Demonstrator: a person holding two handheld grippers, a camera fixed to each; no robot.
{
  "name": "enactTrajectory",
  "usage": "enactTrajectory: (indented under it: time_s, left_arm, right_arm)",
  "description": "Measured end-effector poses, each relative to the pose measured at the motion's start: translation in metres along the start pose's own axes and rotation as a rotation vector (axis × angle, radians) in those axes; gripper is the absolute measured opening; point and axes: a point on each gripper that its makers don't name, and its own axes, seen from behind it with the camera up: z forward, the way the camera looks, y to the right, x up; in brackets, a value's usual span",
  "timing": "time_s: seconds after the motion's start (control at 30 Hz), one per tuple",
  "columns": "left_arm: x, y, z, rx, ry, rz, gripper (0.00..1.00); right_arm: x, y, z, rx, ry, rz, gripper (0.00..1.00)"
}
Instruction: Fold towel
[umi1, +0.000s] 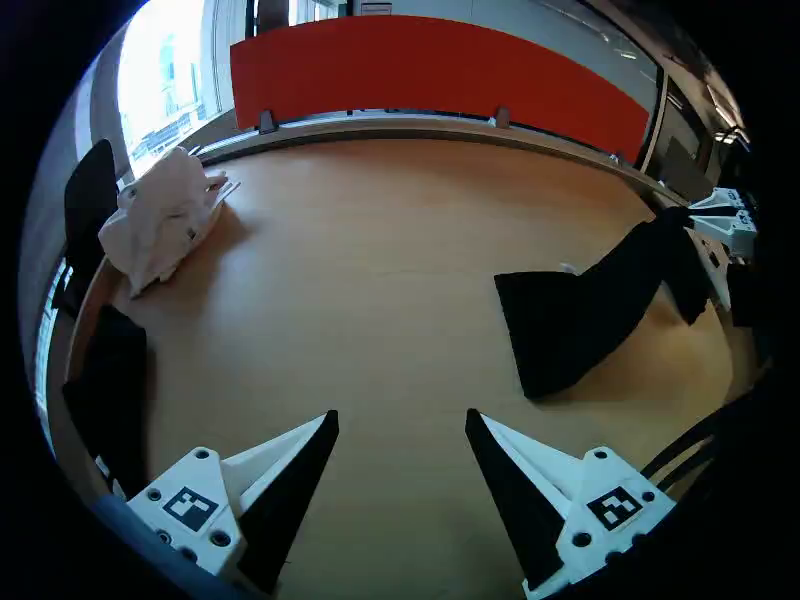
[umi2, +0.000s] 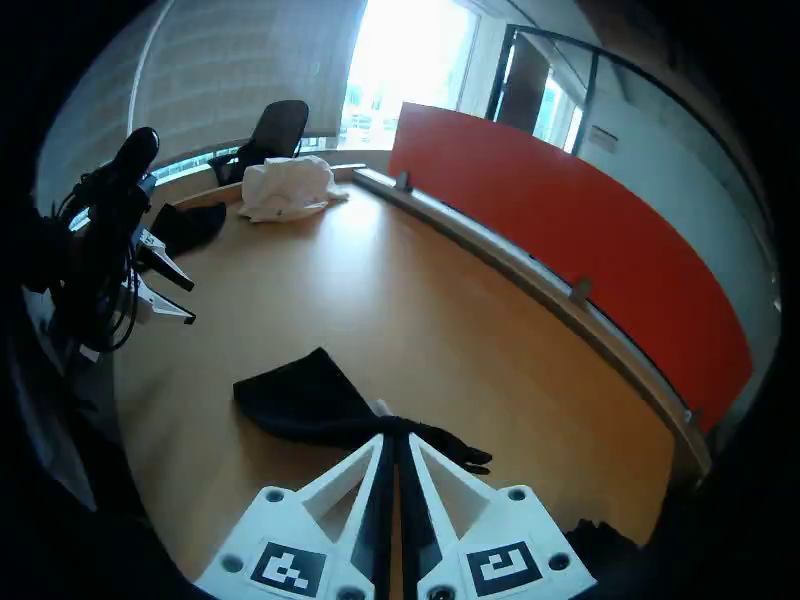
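A black towel (umi1: 570, 320) lies on the wooden table (umi1: 380, 280), one corner pulled up to the right. My right gripper (umi2: 396, 440) is shut on that raised corner, and the rest of the black towel (umi2: 300, 400) trails flat ahead of it. In the left gripper view the right gripper (umi1: 715, 215) shows at the far right edge, holding the cloth. My left gripper (umi1: 400, 420) hovers open over bare wood, well left of the towel, with nothing between its fingers. It appears as the left gripper (umi2: 193, 304) on the far left of the right gripper view.
A crumpled white cloth pile (umi1: 160, 215) sits at the table's far corner, also seen as the white pile (umi2: 285, 185). Another black cloth (umi2: 190, 225) lies near it. An orange divider (umi1: 430, 70) runs along the back edge. A black chair (umi2: 275, 125) stands beyond the table.
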Motion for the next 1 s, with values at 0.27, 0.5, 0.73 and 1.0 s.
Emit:
enactTrajectory:
  time_s: [0.27,0.5,0.73,1.0]
  left_arm:
    - [0.000,0.000,0.001,0.001,0.000,0.001,0.94]
    - [0.003,-0.001,0.000,0.003,0.007,-0.006,0.94]
    - [0.005,-0.005,-0.001,0.006,0.010,-0.012,0.94]
    - [0.005,-0.009,-0.002,0.013,0.012,-0.019,0.94]
  right_arm:
    - [-0.001,-0.005,0.006,0.017,-0.006,-0.011,0.07]
    - [0.002,-0.012,0.016,0.039,-0.010,-0.027,0.06]
    - [0.008,-0.028,0.028,0.075,-0.011,-0.039,0.06]
    - [0.015,-0.049,0.042,0.122,-0.009,-0.047,0.06]
